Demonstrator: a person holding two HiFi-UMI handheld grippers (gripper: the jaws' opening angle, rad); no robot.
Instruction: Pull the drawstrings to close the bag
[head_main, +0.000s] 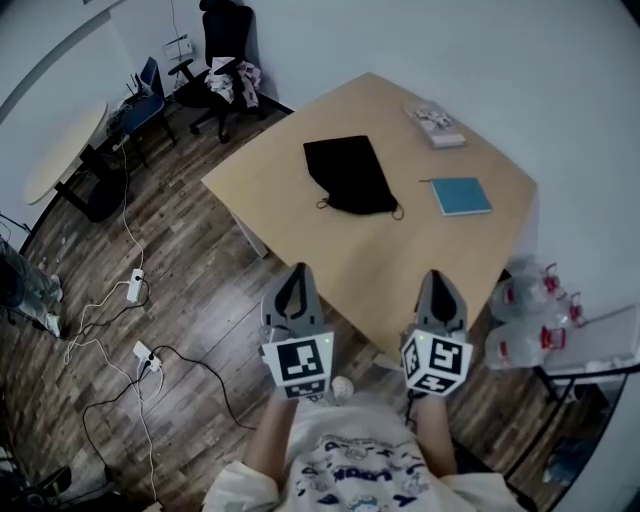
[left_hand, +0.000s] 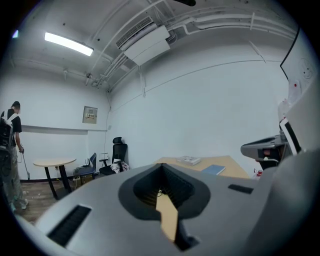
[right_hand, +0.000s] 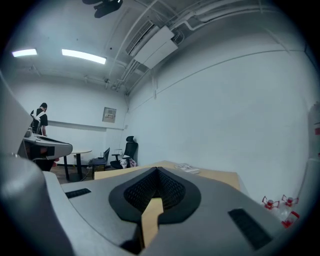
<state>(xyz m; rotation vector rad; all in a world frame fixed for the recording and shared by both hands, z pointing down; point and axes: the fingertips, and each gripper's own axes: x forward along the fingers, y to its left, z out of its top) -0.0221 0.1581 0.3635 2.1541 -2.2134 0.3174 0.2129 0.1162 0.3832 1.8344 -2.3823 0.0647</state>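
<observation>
A black drawstring bag lies flat on the wooden table, its mouth toward me, with a thin cord loop at each near corner. Both grippers hang well short of it, near the table's front edge. My left gripper is shut and empty, jaws pointing at the table. My right gripper is likewise shut with nothing in it. In the left gripper view the closed jaws frame a sliver of tabletop; the right gripper view shows its jaws closed the same way. The bag is hidden behind the jaws in both gripper views.
A blue notebook and a stack of booklets lie on the table's right and far side. Water bottles stand at the right by a shelf. Cables and power strips trail over the floor left. Office chairs and a round table stand behind.
</observation>
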